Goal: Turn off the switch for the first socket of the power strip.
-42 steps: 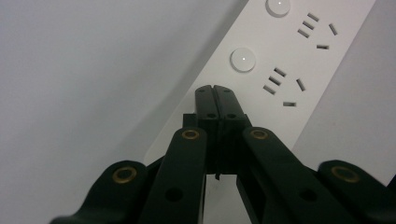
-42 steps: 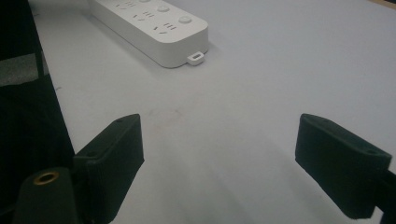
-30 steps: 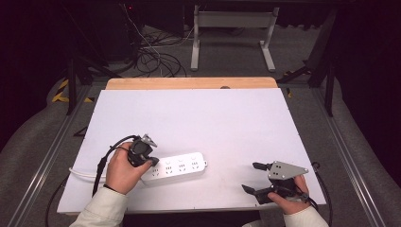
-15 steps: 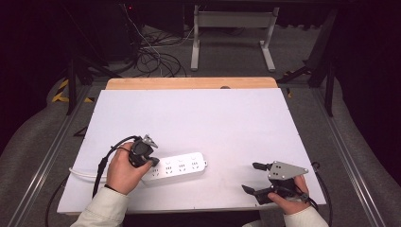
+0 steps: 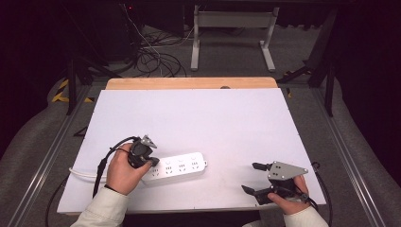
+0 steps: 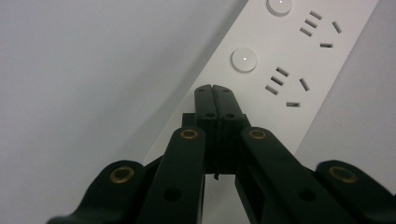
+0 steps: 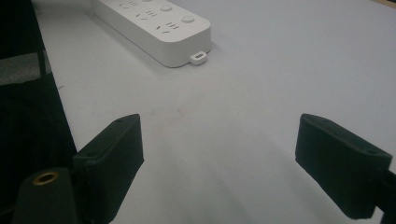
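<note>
Essentially no change is seen against the pictures from one second and half a second earlier: both hands, both grippers and the white power strip (image 5: 178, 166) are found in the same places on the white table (image 5: 198, 118). The left gripper (image 5: 152, 162) is held by the left hand (image 5: 124, 169) with its jaws pressed fully together, empty, and tilted down over the cabled end of the strip; in the left gripper view the closed tips (image 6: 215, 93) are placed just short of a round button (image 6: 243, 59). The right gripper (image 5: 253, 178) is held low by the right hand (image 5: 291, 194), jaws spread wide apart. The strip lies well ahead of these jaws, untouched (image 7: 154, 23).
</note>
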`<state>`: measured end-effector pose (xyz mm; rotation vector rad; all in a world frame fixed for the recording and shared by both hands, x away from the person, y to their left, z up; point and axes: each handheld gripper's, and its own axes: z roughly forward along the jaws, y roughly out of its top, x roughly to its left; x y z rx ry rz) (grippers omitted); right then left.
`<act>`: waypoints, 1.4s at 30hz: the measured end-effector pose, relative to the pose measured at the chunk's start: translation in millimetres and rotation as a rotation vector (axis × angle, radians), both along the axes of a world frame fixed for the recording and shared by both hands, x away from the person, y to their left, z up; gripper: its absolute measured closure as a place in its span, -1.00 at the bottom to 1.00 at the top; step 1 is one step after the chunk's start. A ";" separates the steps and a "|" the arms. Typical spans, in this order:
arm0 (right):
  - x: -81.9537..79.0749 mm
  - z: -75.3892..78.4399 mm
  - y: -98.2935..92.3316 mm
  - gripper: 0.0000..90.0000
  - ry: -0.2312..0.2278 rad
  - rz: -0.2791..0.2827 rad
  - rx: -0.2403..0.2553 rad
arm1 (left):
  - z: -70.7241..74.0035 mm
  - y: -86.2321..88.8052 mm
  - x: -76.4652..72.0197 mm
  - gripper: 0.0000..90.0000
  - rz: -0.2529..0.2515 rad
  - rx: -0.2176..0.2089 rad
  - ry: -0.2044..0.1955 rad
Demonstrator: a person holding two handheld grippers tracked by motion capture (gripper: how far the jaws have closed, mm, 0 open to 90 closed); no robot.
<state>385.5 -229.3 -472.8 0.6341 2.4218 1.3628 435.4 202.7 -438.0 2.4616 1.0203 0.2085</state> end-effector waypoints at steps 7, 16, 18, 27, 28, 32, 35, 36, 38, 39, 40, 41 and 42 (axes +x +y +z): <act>-0.2 0.0 0.1 -0.65 -0.001 -0.001 -0.001 | -0.3 0.1 -1.2 1.00 -0.008 0.005 -0.010; -0.4 0.0 0.1 -0.66 0.000 0.001 -0.001 | -1.4 0.1 -3.1 1.00 -0.013 0.002 -0.028; -0.6 0.0 0.3 -0.66 0.000 0.002 0.000 | -2.0 1.4 -3.4 1.00 -0.011 -0.009 -0.028; -0.7 -0.1 0.5 -0.66 0.001 0.003 0.004 | -2.0 -0.5 -5.4 1.00 -0.021 0.012 -0.045; -0.8 0.0 0.5 -0.66 0.002 0.002 0.003 | -2.0 -0.7 -5.5 1.00 -0.021 0.015 -0.048; -1.8 0.5 0.3 -0.66 -0.002 0.005 0.005 | -2.3 -1.7 -7.2 1.00 -0.015 0.018 -0.055; -1.9 0.8 0.0 -0.66 -0.003 0.004 0.008 | -2.5 -1.8 -7.7 1.00 -0.011 0.018 -0.057; -2.0 0.7 0.2 -0.66 -0.002 0.005 0.008 | -2.7 -0.7 -7.0 1.00 -0.015 0.015 -0.062; -2.3 0.8 0.5 -0.66 -0.003 0.005 0.008 | -3.3 0.3 -7.1 1.00 -0.018 0.005 -0.059; -2.3 0.8 0.5 -0.66 -0.003 0.005 0.008 | -3.2 0.3 -7.2 1.00 -0.018 0.005 -0.060; -2.5 1.0 0.4 -0.66 -0.003 0.005 0.009 | -3.2 -0.7 -7.8 1.00 -0.013 0.011 -0.065; -2.5 1.0 0.3 -0.66 -0.003 0.005 0.010 | -3.0 -1.4 -8.1 1.00 -0.012 0.017 -0.067; -2.5 1.0 0.3 -0.66 -0.003 0.005 0.010 | -3.0 -1.7 -8.3 1.00 -0.010 0.018 -0.067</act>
